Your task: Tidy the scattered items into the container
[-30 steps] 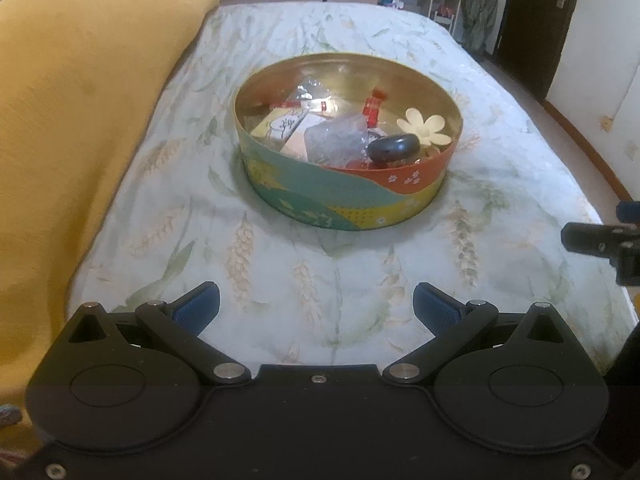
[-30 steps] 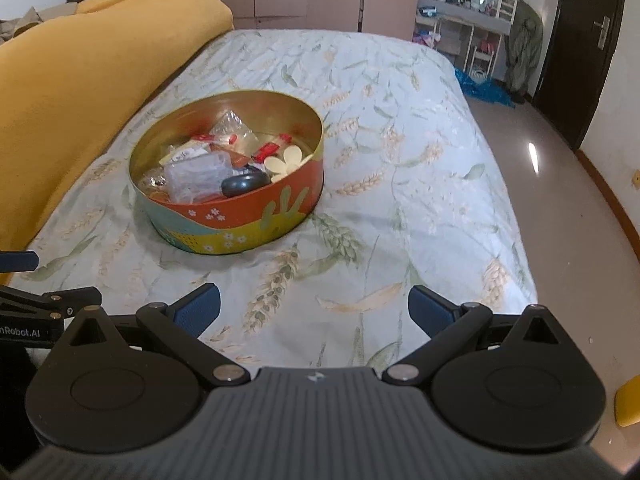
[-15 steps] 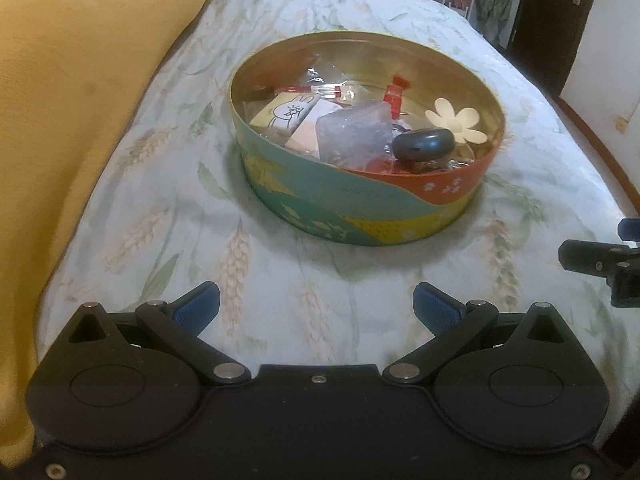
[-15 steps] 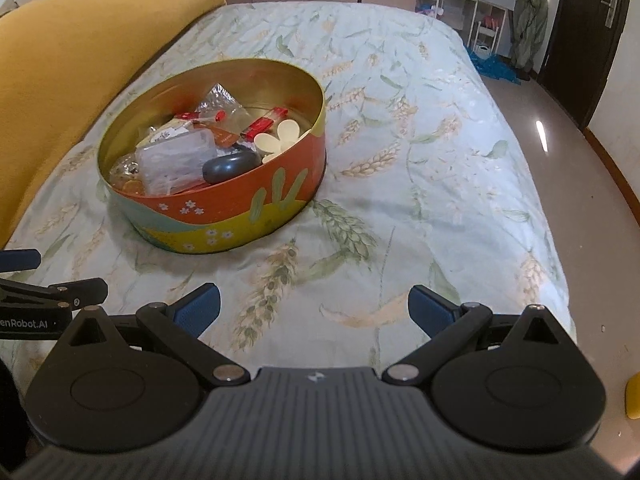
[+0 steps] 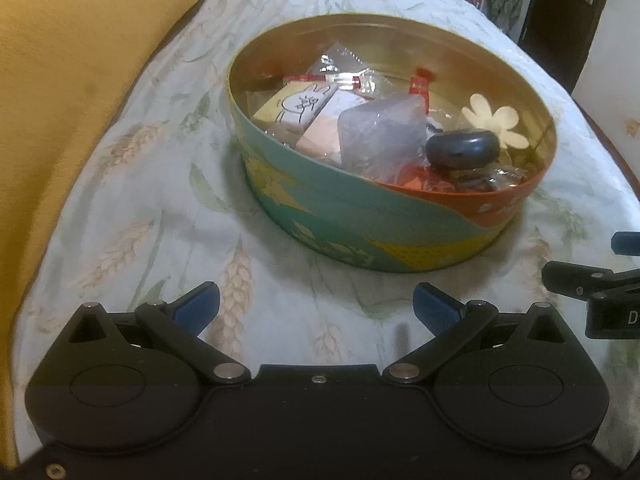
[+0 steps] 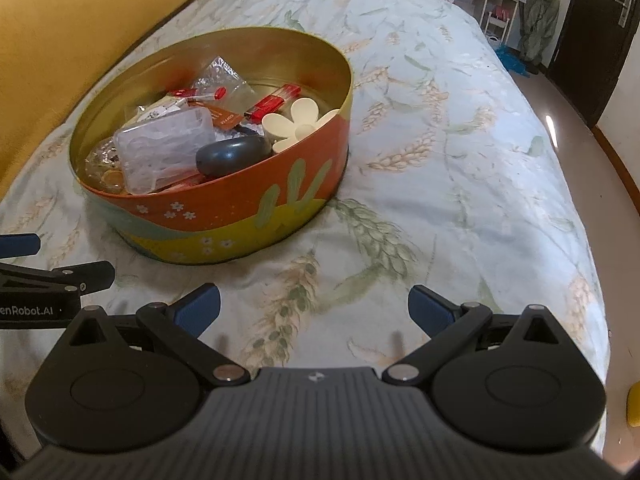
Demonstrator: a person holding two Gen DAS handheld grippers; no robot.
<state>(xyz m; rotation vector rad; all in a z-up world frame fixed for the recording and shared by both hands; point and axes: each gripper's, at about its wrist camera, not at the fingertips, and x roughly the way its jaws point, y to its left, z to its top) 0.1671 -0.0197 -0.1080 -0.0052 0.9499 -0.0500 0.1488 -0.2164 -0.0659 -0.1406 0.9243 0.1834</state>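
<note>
Tin [image 5: 360, 236] beside yellow blanket [image 5: 72, 60], unobstructed

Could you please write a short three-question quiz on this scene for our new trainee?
1. True or false: the left gripper is shut on the round tin.
2. Multiple choice: inside the tin, the cream flower clip lies nearest which side? A) the side by the yellow blanket; B) the orange-painted side; C) outside, on the bedsheet.
3. Fill in: the dark oval case rests beside a clear plastic ____.

Key
1. False: both it and the right gripper are open, holding nothing, short of the tin.
2. B.
3. Box.
</note>
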